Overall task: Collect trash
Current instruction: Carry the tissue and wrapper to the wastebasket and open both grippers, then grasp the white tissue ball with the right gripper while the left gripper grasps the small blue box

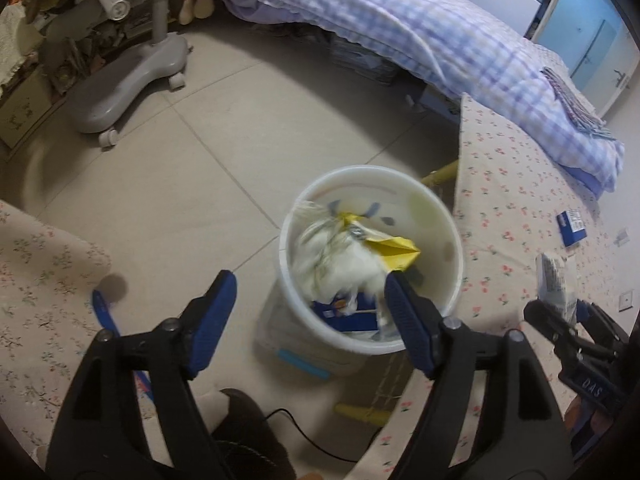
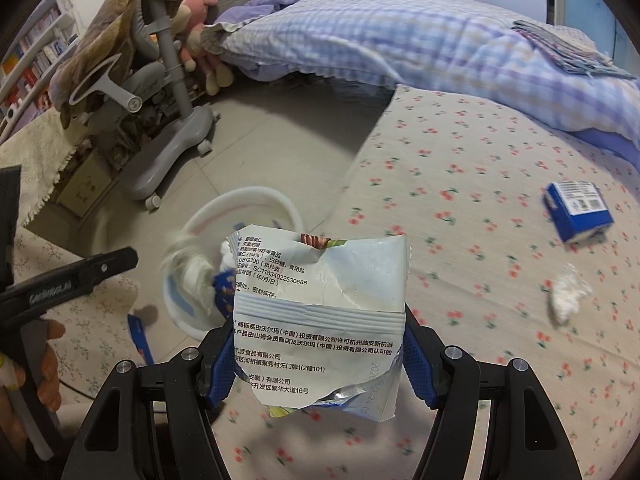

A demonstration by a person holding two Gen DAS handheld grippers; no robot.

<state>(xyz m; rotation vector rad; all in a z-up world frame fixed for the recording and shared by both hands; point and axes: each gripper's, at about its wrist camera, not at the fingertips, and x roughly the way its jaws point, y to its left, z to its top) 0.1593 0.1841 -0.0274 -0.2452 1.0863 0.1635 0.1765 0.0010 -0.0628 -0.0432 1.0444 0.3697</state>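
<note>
Right claw (image 2: 320,344) clamps a torn snack wrapper (image 2: 320,320); left claw (image 1: 308,312) gapes wide and empty above the white bin (image 1: 372,256). Carry the wrapper toward ten o'clock, over the rim, then release. Blue box (image 2: 578,216) remains on the worktop (image 2: 460,184).

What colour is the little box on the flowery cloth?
Blue, with a white label; the box shows best in the right wrist view.

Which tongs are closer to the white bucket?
Left. The left tongs hang open right over the bucket. The right tongs, gripping a wrapper, sit beside it over the flowery cloth.
</note>
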